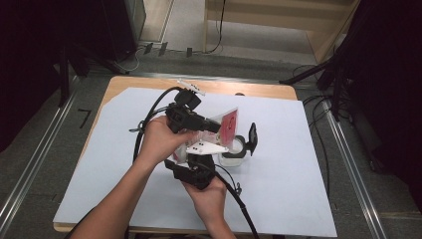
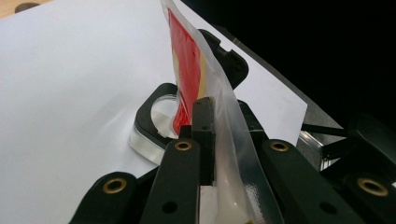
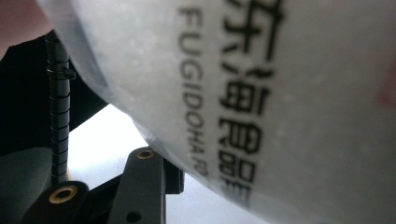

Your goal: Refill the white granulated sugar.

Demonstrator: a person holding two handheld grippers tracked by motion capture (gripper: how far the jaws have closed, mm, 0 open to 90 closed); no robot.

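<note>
My left gripper is pinching the pouch by its clear edge, keeping it upright over the clear container with its black flip lid, probably for pouring. My right gripper is crowding the pouch's lower part, likely steadying it. Its printed film is blocking that camera, so I cannot tell whether those jaws are clamping.

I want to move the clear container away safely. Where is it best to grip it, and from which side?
Probably the clear container's near rim, coming from above: its round mouth lies open upward. The black hinged lid stands up on its far side, and the red pouch hangs over it.
</note>
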